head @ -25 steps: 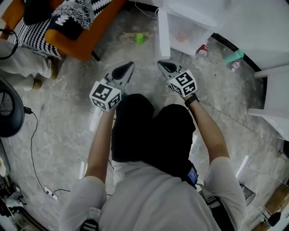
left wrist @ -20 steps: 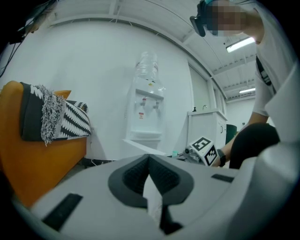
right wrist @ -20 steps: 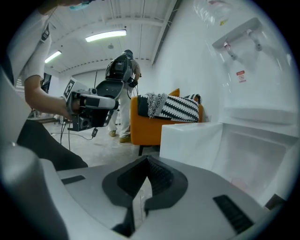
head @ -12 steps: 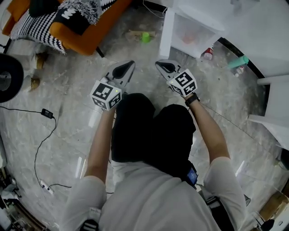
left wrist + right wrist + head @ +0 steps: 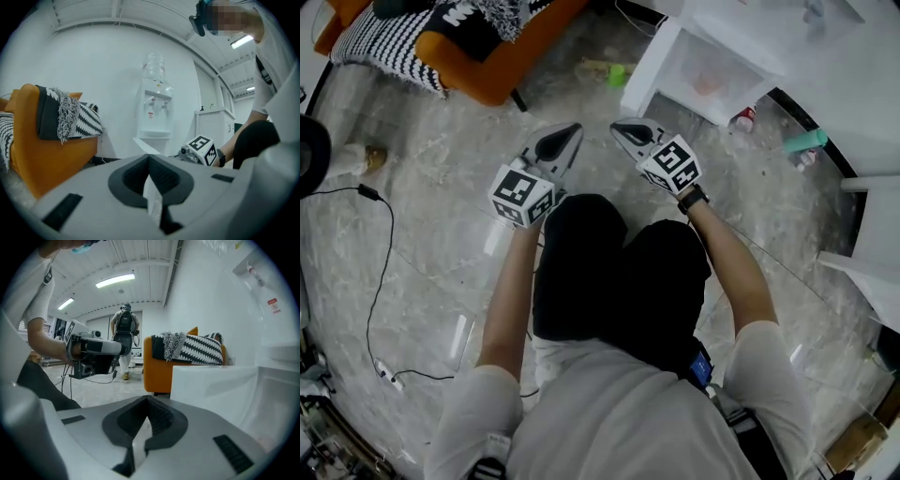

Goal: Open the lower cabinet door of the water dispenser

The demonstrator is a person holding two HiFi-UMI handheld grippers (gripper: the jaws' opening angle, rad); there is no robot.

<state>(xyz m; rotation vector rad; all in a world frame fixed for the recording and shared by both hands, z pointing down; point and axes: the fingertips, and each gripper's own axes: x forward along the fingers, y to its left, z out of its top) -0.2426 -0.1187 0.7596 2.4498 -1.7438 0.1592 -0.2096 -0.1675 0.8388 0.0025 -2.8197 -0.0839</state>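
Note:
The white water dispenser (image 5: 154, 108) stands against the wall, and in the head view it is at the top right. Its lower cabinet door (image 5: 652, 67) stands swung open, showing the white compartment (image 5: 712, 70) with something pale orange inside. The door's edge (image 5: 211, 385) fills the right of the right gripper view. My right gripper (image 5: 619, 127) hangs over the floor just short of the door, shut and holding nothing. My left gripper (image 5: 567, 131) is beside it on the left, also shut and holding nothing. Neither touches the dispenser.
An orange sofa (image 5: 487, 66) with a black-and-white throw stands at the upper left. A green object (image 5: 619, 73) lies on the floor by the door. Two bottles (image 5: 806, 141) stand right of the dispenser, and a cable (image 5: 380, 253) runs over the marble floor. A person (image 5: 124, 333) stands far off.
Both grippers have drifted left over the floor, away from the open door, the right one more. The head view has swung, so the sofa and dispenser sit further right.

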